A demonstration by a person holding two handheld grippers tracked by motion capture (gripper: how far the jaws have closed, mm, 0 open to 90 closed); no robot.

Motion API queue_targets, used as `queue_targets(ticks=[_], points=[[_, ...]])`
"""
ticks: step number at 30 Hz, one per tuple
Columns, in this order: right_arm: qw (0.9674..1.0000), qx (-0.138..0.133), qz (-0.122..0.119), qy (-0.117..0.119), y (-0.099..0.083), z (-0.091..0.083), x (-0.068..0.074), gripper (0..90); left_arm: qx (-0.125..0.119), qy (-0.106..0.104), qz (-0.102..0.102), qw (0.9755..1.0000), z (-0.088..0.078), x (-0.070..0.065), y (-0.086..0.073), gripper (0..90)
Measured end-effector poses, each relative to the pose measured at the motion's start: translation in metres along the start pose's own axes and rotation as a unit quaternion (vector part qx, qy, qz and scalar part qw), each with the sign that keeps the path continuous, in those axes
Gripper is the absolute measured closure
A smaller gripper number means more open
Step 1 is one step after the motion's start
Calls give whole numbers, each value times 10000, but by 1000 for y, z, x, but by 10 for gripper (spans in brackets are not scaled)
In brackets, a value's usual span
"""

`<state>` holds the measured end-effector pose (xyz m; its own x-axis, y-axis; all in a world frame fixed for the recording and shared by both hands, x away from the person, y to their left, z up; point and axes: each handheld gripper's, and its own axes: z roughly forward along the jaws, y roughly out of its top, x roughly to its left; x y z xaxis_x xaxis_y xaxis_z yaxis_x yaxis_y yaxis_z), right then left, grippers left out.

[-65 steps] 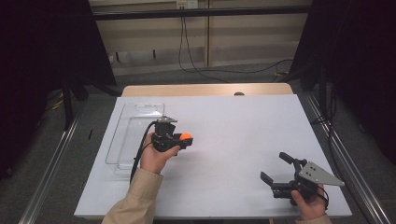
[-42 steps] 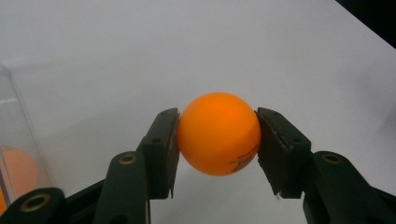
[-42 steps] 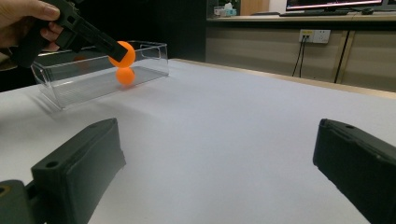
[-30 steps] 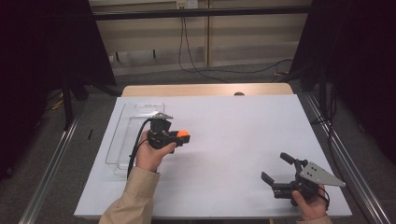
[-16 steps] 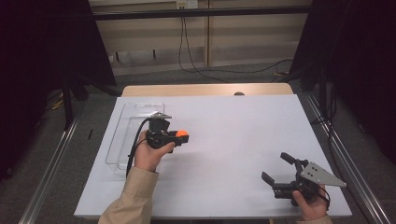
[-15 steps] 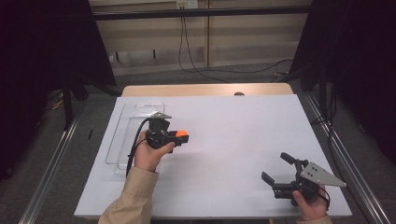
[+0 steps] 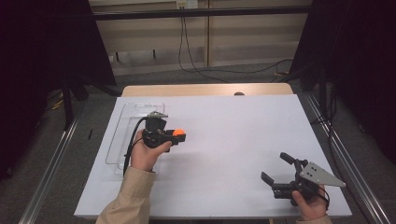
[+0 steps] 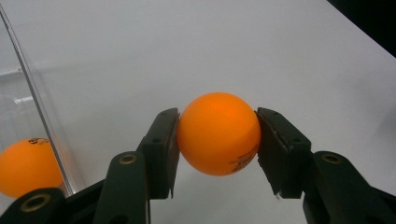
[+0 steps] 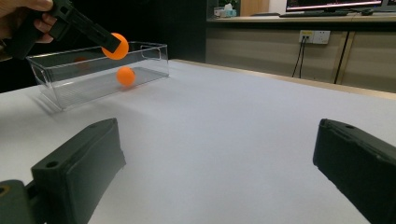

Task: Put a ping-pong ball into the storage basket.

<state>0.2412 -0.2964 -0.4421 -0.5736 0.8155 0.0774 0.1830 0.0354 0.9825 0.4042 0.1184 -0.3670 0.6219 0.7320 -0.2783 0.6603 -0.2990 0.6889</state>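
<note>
- One orange ball point(image 9: 125, 75) already lies inside the clear plastic bin point(image 9: 60, 98), so part of the job looks done.
- The left gripper point(image 8: 217, 140) is clamped on a second orange ball point(image 8: 218, 133), held just beside the bin wall and above the white table point(image 7: 243, 135); by my reckoning it has yet to be dropped in.
- The right gripper point(image 9: 215, 172) rests well apart near the table's front, jaws spread wide with nothing between them.
</note>
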Motion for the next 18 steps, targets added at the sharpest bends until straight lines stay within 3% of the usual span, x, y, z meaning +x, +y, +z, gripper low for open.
queue_targets(ticks=[18], points=[[10000,-6,29,12,0,0,0,8,-1,-42,-20,10000,-5,5,1,510]])
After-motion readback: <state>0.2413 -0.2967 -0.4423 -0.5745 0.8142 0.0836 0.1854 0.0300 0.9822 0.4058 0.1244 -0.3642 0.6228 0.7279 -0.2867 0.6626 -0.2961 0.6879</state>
